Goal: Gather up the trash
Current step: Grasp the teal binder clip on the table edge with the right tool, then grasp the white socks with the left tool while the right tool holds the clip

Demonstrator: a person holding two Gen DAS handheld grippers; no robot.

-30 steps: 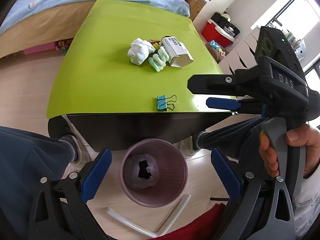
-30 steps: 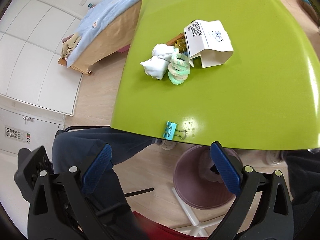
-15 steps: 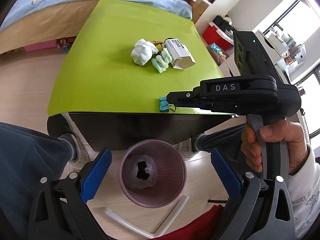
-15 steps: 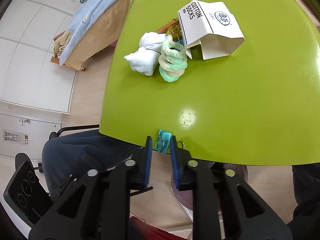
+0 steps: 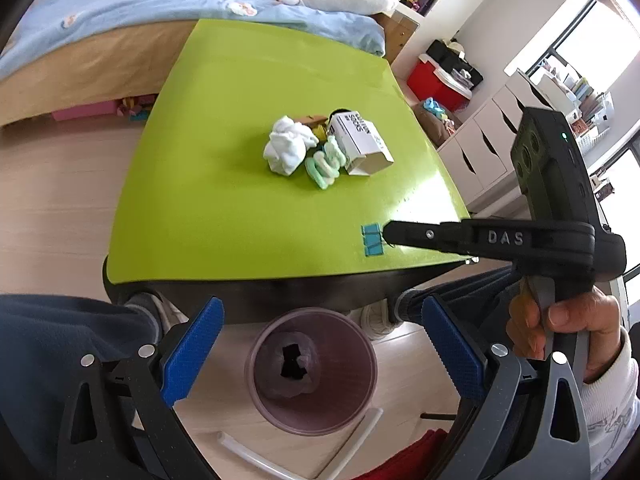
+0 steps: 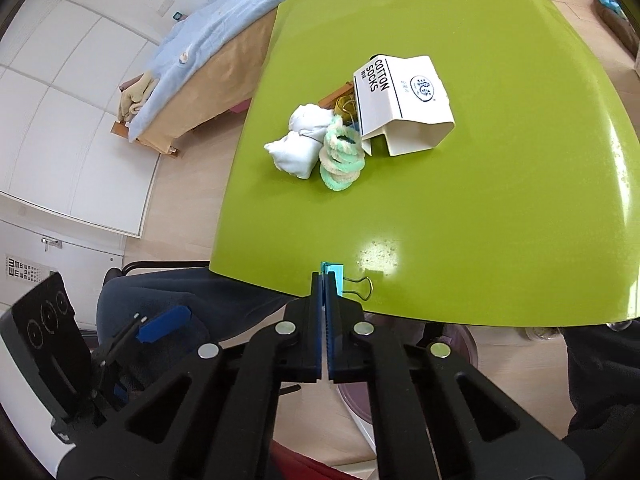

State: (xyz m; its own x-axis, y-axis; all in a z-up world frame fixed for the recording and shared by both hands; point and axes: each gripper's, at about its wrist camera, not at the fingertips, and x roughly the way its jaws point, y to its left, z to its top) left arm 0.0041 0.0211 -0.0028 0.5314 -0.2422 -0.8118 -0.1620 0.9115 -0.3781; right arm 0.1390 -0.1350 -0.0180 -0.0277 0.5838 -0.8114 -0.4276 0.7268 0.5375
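Observation:
A teal binder clip (image 5: pixel 372 240) (image 6: pixel 335 276) lies at the near edge of the green table (image 5: pixel 240 208). My right gripper (image 6: pixel 324 280) is shut, its tips against the clip; whether they pinch it I cannot tell. It reaches in from the right in the left wrist view (image 5: pixel 390 234). My left gripper (image 5: pixel 316 344) is open and empty, held above a purple trash bin (image 5: pixel 312 368) on the floor under the table edge. A white crumpled tissue (image 5: pixel 288 150), green-white hair ties (image 5: pixel 326 162) and a white cotton-socks box (image 5: pixel 360 142) lie mid-table.
A bed with a blue cover (image 5: pixel 160 4) stands behind the table. White drawers (image 5: pixel 488 136) and a red box (image 5: pixel 436 80) are at the right. White tubes (image 5: pixel 352 448) lie on the floor by the bin. The person's legs (image 5: pixel 60 344) are at the table's near edge.
My right gripper has closed and moved forward to the binder clip at the table edge. My left gripper has stayed open over the bin.

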